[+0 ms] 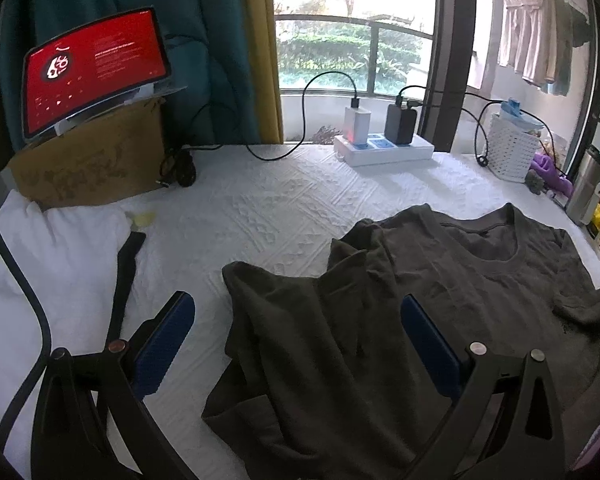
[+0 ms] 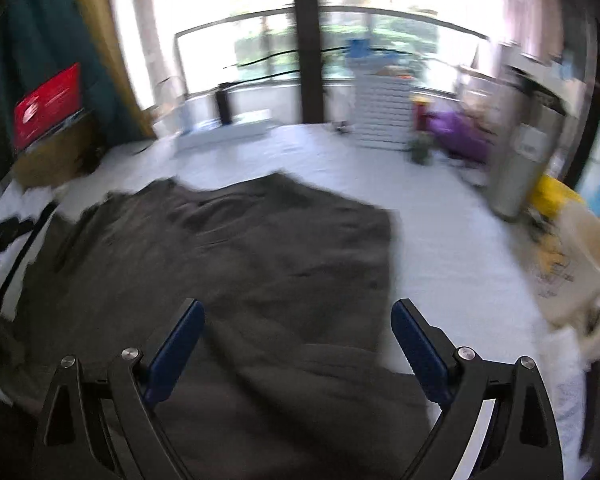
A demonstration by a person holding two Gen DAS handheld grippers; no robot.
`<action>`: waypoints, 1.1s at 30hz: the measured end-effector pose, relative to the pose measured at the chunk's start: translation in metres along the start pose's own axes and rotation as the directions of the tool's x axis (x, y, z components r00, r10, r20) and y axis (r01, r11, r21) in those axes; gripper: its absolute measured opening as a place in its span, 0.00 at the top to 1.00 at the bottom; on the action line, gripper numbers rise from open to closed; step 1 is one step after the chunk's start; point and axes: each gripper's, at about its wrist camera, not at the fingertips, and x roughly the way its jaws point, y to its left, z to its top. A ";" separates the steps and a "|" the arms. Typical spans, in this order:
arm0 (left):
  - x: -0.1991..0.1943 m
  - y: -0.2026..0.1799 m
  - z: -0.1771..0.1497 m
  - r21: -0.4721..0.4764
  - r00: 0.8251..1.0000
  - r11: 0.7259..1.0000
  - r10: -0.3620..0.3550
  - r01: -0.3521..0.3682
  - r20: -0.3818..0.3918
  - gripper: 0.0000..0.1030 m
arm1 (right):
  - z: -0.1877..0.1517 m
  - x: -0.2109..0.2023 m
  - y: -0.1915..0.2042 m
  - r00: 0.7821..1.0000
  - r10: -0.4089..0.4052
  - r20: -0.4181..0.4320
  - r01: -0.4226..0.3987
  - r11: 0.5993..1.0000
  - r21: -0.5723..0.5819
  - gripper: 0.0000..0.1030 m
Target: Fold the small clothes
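The left gripper [image 1: 298, 340] is spread wide with nothing clamped, its blue ribbed pads [image 1: 168, 344] over the shirt [image 1: 440, 288] and the white cover [image 1: 260, 208]. The right gripper [image 2: 298, 344] is likewise released, jaws far apart, hanging above the shirt [image 2: 228, 248] with no cloth pinched between them.

The shirt is dark olive knit, soft and creased, lying on the cover. The left view is sharp and shows its round ribbed collar toward the far right, with one side bunched into loose folds and a flap turned over near the middle. The right view is motion-blurred: there the shirt reads as one broad dark sheet with a fairly straight right edge, and the collar cannot be made out.

The cover is quilted, with a raised woven pattern. At left lie a white cloth [image 1: 60, 248] and a black strap [image 1: 126, 276], seen clearly only by the left camera. Farther back stand a cardboard box [image 1: 96, 164] with a red-screened tablet [image 1: 96, 68] propped on it, a white power strip [image 1: 384, 150] carrying two chargers, and a white woven basket [image 1: 512, 148]. The right view alone shows a cream mug [image 2: 580, 276] at the right edge and a steel flask [image 2: 516, 176]. Behind is a window [image 1: 352, 28] with a railing.
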 end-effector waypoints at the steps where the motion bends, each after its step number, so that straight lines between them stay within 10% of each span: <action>1: 0.001 0.000 0.000 0.000 1.000 1.000 0.004 -0.004 -0.003 0.01 | -0.002 0.000 -0.013 1.000 -0.008 -0.006 0.008 1.000 0.029 0.08; 8: 0.002 -0.003 0.000 0.012 1.000 1.000 0.004 -0.004 -0.010 0.01 | -0.026 0.012 -0.040 0.992 0.057 -0.115 -0.045 0.993 0.105 0.13; 14: -0.002 -0.003 -0.002 0.020 1.000 1.000 -0.008 0.008 -0.006 0.01 | -0.043 0.006 -0.048 0.988 0.112 -0.107 -0.090 0.977 0.193 0.71; 17: -0.006 -0.002 -0.003 0.021 1.000 1.000 -0.011 0.011 0.000 0.01 | -0.041 -0.005 -0.036 0.993 0.088 -0.084 -0.075 0.987 0.142 0.78; 33: -0.025 0.006 -0.017 0.016 0.998 0.998 -0.060 0.060 0.026 0.01 | -0.056 -0.024 0.035 0.993 0.062 -0.100 -0.061 0.998 0.006 0.80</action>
